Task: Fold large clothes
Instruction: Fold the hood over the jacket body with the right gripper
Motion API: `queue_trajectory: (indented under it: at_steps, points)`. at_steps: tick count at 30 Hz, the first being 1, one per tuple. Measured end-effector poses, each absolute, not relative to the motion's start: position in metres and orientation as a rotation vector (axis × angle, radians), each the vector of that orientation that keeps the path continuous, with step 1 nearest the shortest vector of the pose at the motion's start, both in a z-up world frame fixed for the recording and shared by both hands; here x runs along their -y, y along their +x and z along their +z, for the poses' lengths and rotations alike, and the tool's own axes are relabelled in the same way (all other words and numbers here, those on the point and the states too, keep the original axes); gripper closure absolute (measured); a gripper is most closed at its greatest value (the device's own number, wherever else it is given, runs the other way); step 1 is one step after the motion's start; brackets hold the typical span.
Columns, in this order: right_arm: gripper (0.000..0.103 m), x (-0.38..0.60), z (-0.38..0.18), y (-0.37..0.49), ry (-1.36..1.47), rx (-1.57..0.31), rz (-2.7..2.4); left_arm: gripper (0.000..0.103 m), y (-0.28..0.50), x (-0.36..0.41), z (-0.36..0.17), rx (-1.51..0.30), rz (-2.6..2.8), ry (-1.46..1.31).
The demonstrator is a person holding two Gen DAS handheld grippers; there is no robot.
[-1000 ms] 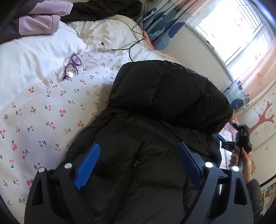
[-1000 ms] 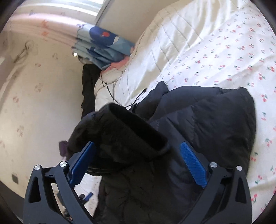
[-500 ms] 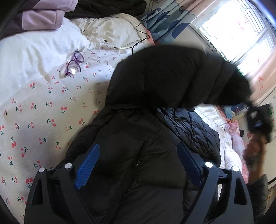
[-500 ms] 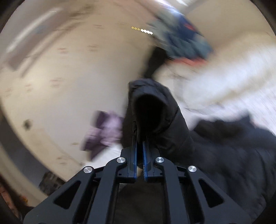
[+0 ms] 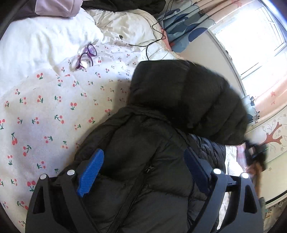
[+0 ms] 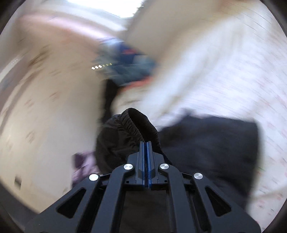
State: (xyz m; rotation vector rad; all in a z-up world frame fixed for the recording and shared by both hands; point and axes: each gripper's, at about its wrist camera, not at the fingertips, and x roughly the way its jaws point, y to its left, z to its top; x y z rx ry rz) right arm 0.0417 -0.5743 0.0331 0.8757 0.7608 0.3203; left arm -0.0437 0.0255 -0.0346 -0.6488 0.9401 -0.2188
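A black puffer jacket (image 5: 143, 179) lies front up on the cherry-print bed sheet (image 5: 44, 107). My left gripper (image 5: 143, 157) hovers open just above its zipper, with only the jacket's front under its blue pads. One sleeve (image 5: 197, 100) arches across the upper part of the jacket towards the right. Its elastic cuff (image 6: 136, 123) is pinched in my right gripper (image 6: 145, 143), whose jaws are shut on it. The left wrist view shows the right gripper (image 5: 254, 156) blurred at the sleeve's far end, held by a hand. The right wrist view is smeared by motion.
Purple glasses (image 5: 86, 57) lie on the sheet beyond the jacket, near a white duvet (image 5: 35, 44). A black cable (image 5: 152, 35) trails over the bedding. A lilac garment (image 5: 59, 7) sits at the far corner. Patterned curtains (image 5: 188, 26) and a bright window are on the right.
The right gripper closed from wide open onto the sleeve cuff and pulled the sleeve up and out to the right. The left gripper stayed open over the jacket.
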Motion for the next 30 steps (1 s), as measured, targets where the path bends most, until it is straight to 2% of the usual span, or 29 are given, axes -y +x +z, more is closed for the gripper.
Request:
queue_trajectory:
  at_steps: [3, 6, 12, 14, 18, 21, 23, 25, 28, 30]
  points:
    - [0.1, 0.606, -0.016, 0.042, 0.928, -0.818, 0.192, 0.016, -0.042, -0.02, -0.037, -0.957, -0.214, -0.624]
    - [0.1, 0.613, -0.029, 0.033, 1.007, -0.784, 0.235, 0.016, -0.039, -0.015, -0.037, -0.967, -0.207, -0.6]
    - [0.1, 0.588, 0.062, 0.004, 0.902, -0.558, 0.442, 0.016, -0.038, -0.01, -0.039, -0.982, -0.199, -0.584]
    - [0.1, 0.594, 0.063, 0.004, 0.851, -0.608, 0.385, 0.016, -0.039, -0.009, -0.039, -0.98, -0.203, -0.585]
    - [0.1, 0.616, 0.0, 0.002, 0.809, -0.804, 0.182, 0.016, -0.039, -0.01, -0.039, -0.981, -0.204, -0.584]
    - [0.1, 0.602, -0.006, -0.009, 0.7, -0.729, 0.123, 0.016, -0.039, -0.01, -0.038, -0.978, -0.193, -0.577]
    - [0.099, 0.579, 0.008, -0.014, 0.595, -0.635, 0.168, 0.016, -0.039, -0.01, -0.038, -0.977, -0.196, -0.582]
    - [0.099, 0.545, 0.022, -0.002, 0.498, -0.631, 0.241, 0.016, -0.038, -0.008, -0.039, -0.978, -0.198, -0.577]
    - [0.097, 0.491, 0.015, 0.039, 0.344, -0.748, 0.308, 0.016, -0.038, 0.0, -0.039, -0.978, -0.202, -0.554]
    - [0.097, 0.467, -0.016, 0.074, 0.248, -0.904, 0.232, 0.016, -0.038, 0.004, -0.037, -0.976, -0.192, -0.521]
